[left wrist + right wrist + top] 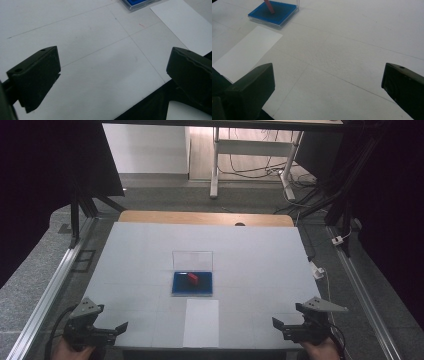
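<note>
The open clear case (192,282) sits at the centre of the high view, its blue tray flat on the desk (260,265) and its transparent lid standing upright behind it. A small red piece (193,277) rests on the blue, tilted rather than flat. Just below it in that view lies a white sheet of paper (201,322), reaching the desk's near edge.

The likeliest mishap is knocking the upright lid or sliding the light case across the smooth surface while going for the red piece; being small and leaning, it could slip from a pinch. The paper could also shift if brushed.

The left hand-held gripper (111,331) at lower left and the right hand-held gripper (286,329) at lower right both have jaws spread apart and hold nothing, well apart from the case.

Nothing stands between them and it. Beyond the desk, top of frame, are table legs and loose cables (260,170).
</note>
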Motion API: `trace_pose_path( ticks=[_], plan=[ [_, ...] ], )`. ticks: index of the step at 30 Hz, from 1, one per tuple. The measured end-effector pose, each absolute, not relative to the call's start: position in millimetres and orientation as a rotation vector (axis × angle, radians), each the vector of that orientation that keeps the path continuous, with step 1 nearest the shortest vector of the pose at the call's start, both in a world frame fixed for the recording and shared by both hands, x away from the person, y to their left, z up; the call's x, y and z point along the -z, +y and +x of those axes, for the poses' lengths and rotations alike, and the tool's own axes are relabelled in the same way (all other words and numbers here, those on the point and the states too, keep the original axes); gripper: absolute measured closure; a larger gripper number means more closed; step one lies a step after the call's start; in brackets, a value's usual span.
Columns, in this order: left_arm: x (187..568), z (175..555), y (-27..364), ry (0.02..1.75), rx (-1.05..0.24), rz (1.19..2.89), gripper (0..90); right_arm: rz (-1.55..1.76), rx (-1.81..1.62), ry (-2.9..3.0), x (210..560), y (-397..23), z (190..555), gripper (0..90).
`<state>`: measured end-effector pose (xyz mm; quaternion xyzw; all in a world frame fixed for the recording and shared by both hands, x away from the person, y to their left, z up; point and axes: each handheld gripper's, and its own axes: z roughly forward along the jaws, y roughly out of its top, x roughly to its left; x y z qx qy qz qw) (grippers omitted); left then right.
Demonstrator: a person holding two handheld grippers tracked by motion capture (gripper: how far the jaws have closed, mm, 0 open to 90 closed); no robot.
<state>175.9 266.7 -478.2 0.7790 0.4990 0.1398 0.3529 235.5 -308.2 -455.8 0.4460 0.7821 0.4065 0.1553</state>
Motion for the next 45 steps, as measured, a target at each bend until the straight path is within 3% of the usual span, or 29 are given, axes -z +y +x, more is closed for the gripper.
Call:
trace_pose_path(
  ticks=[45],
  plan=[
    [474.9,181.2,259.6,1.27,-0.356,2.053,0.0,1.219,-1.134,2.339,457.6,-302.5,237.4,0.0]
  ],
)
